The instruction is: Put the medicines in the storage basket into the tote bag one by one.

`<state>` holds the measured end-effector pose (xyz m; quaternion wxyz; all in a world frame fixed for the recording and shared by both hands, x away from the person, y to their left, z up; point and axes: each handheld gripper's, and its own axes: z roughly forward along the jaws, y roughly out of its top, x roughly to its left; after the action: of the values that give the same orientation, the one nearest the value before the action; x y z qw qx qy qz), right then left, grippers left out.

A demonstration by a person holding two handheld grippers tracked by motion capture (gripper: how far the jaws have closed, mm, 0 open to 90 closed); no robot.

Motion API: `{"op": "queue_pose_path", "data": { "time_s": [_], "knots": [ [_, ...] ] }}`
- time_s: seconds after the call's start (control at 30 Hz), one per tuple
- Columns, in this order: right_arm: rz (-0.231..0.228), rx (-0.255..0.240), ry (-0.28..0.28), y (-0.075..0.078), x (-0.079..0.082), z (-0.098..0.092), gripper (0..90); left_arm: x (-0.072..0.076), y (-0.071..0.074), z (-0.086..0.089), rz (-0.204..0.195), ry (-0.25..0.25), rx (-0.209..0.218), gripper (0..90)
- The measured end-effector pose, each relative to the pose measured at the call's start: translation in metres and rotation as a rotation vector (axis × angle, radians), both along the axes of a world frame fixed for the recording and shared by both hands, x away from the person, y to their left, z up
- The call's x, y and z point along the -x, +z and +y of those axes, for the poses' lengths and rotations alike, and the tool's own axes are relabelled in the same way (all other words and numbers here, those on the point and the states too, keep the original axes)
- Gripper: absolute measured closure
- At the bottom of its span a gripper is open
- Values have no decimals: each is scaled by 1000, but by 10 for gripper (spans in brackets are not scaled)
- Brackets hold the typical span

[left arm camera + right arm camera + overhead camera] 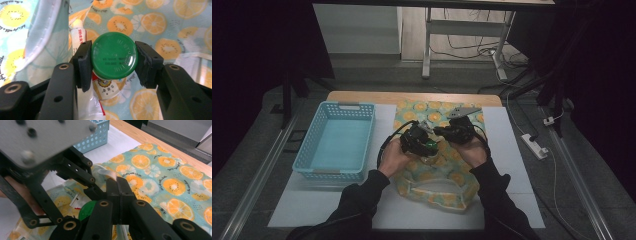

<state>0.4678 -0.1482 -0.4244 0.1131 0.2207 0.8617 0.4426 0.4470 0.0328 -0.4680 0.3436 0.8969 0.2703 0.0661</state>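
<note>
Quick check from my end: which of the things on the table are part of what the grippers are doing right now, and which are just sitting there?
In the job:
- green-capped bottle, clamped at the cap by the left gripper
- fruit-print bag, its edge pinched by the shut right gripper
- white tube inside the bag, probably contents

Lying about:
- blue basket, left of the bag, untouched
- power strip on the floor

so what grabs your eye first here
The green cap of a bottle clamped between the left gripper pads, over the fruit-print bag at the table's middle. The right gripper sits shut beside it, pinching the bag's edge; a blue basket stands at left.
</note>
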Motion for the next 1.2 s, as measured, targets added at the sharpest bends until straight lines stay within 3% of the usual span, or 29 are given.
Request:
{"op": "queue_pose_path", "data": {
  "time_s": [0.17,0.27,0.43,0.57,0.77,0.93,1.2],
  "knots": [
    [0,1,1,0,0,0,899,-3,-5,-1,11,-2,-16,510],
    [0,5,3,-1,0,1,899,-4,-7,0,16,5,3,501],
    [1,2,1,-1,0,0,899,-2,0,5,6,21,37,414],
    [2,3,4,-1,0,1,899,2,5,7,28,13,65,360],
    [4,5,9,-2,1,2,899,9,12,9,20,4,63,281],
    [6,7,10,-2,1,3,899,16,16,15,40,6,100,226],
    [12,8,18,-3,2,5,899,27,19,29,62,16,157,202]
  ]
}}
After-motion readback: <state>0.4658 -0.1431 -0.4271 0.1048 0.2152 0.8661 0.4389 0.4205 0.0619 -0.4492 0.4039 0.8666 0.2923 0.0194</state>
